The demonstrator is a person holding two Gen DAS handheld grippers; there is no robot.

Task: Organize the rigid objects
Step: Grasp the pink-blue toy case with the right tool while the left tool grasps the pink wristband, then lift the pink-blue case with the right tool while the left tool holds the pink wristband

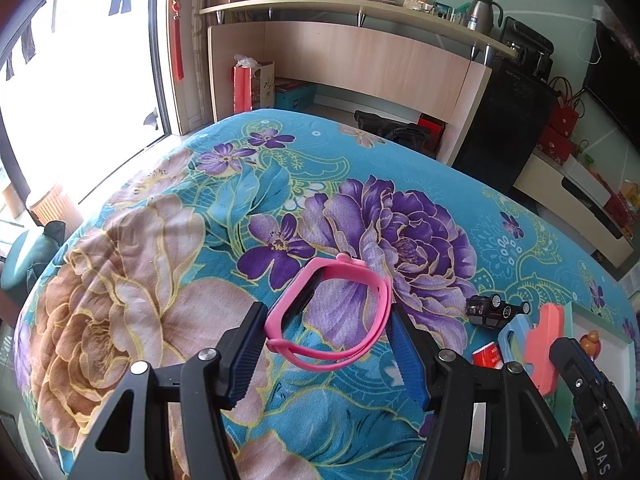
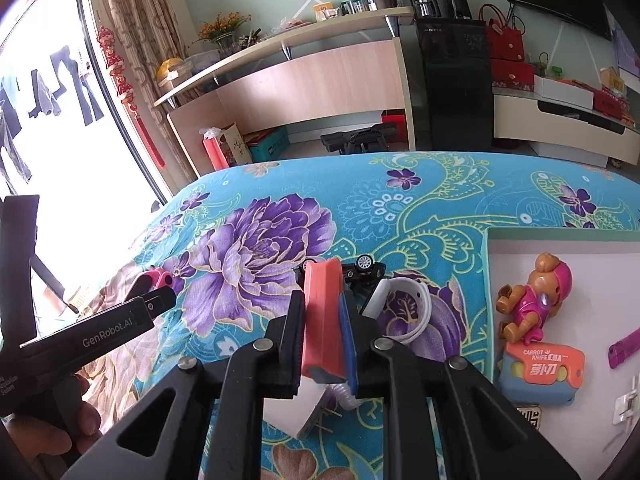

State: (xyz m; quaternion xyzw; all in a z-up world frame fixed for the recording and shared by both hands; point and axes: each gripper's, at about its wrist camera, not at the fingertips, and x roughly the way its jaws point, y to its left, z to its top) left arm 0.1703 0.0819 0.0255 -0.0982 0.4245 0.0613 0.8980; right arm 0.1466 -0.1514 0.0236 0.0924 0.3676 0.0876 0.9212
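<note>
Two grippers work over one tabletop (image 2: 460, 200) draped in a turquoise cloth with purple flowers. The left gripper (image 1: 328, 336) has its jaws about half open with one pink wristband (image 1: 328, 312) between them; the band's loop spans the gap and meets both blue pads, lifted over the cloth. The right gripper (image 2: 322, 320) has its jaws closed tight on one coral-orange slab toy (image 2: 322, 316), held upright between the pads.

Loose on the cloth near the right gripper lie one white wristband (image 2: 404, 308), one small black toy car (image 2: 362, 268) tipped over with a wheel showing, and one white plug adapter (image 2: 296, 412) with two metal pins, just under the jaws.

At the right stands one white tray (image 2: 560, 248) with a green rim. Inside it are four clear things: one puppy figure (image 2: 536, 300) in pink, one orange-and-blue carrot knife (image 2: 540, 372) touching the figure, one purple piece (image 2: 624, 348) cut off by the edge, and one white clip (image 2: 626, 404)
</note>
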